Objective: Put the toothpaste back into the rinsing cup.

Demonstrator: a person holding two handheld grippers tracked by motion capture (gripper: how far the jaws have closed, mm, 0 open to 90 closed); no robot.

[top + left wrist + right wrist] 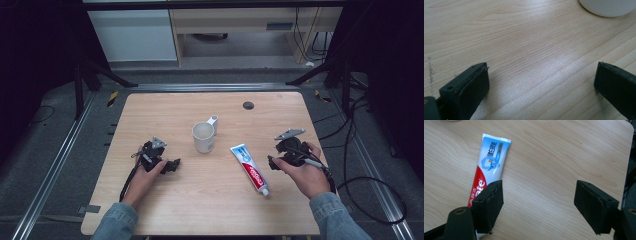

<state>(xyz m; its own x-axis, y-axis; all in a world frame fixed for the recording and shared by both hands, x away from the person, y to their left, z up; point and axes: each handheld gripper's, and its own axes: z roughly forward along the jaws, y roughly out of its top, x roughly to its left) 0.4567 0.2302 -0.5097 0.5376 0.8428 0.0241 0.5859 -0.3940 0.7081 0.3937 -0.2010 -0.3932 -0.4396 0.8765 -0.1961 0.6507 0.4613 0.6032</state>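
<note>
Toothpaste tube [251,168], flat and glossy, beside round white mug [204,136].

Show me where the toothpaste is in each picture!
High view: toothpaste lies right of centre, between the cup and the right gripper.
Left gripper view: not in it.
Right gripper view: upper left, partly behind the left jaw.
Shared landmark: the wooden table.
</note>
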